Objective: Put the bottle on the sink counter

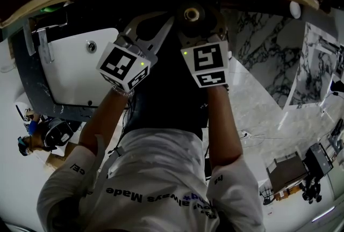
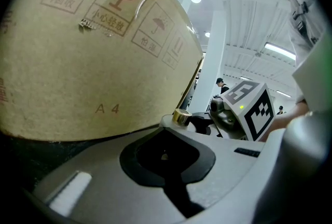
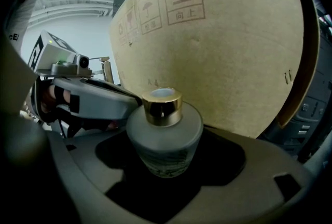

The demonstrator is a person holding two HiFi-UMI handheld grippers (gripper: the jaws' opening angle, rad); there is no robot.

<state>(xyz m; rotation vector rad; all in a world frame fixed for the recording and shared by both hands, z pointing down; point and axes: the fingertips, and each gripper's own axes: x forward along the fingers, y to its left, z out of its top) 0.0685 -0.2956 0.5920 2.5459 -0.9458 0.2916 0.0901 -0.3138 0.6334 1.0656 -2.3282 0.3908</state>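
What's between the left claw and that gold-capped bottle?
Nothing: in the right gripper view the left claw sits right beside the round frosted-glass bottle with the gold cap.

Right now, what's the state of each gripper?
Left gripper: shut, nothing between the jaws.
Right gripper: shut on the bottle.

The bottle (image 3: 165,140) is frosted grey with a gold cap (image 3: 162,106); the cardboard box (image 3: 223,52) is tan with brown symbols.
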